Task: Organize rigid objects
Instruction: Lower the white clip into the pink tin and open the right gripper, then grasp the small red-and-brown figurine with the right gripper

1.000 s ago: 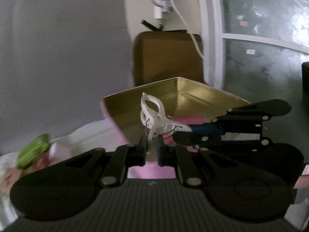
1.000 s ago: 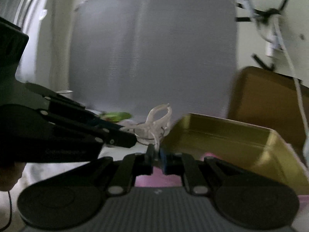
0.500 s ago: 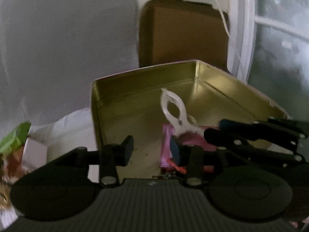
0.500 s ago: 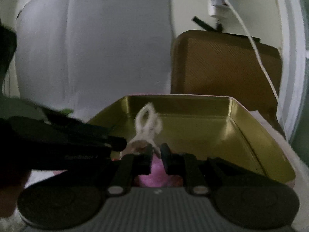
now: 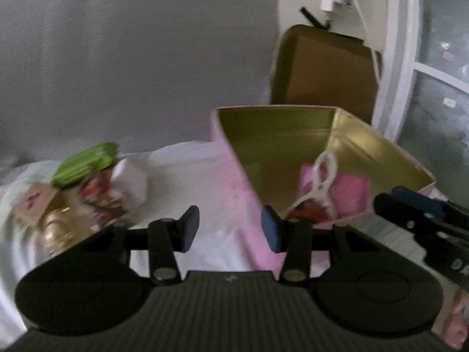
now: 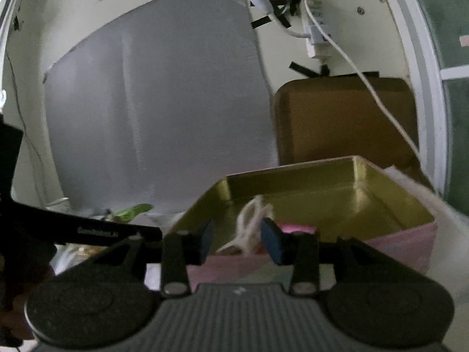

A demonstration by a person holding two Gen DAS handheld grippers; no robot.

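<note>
A pink tin box (image 5: pixel 243 193) with a gold inside stands open on the white cloth; it also shows in the right wrist view (image 6: pixel 404 240). A white plastic clip (image 5: pixel 321 182) lies inside it on a pink item (image 5: pixel 351 193); the clip shows in the right wrist view (image 6: pixel 249 226) too. My left gripper (image 5: pixel 228 228) is open and empty, low in front of the tin's near left corner. My right gripper (image 6: pixel 237 242) is open and empty, just in front of the tin, with the clip beyond its fingers. The right gripper's tip (image 5: pixel 410 205) shows at the tin's right.
A pile of loose things lies left of the tin: a green packet (image 5: pixel 85 164), a white and red box (image 5: pixel 117 193), a gold item (image 5: pixel 55 228). A brown lid (image 5: pixel 325 70) leans on the wall behind. A white cable (image 6: pixel 366 82) hangs at right.
Both grippers let go of the white clip, which now lies in the tin. Both opened and pulled back; the left one swung to the left, bringing the pile into view.
</note>
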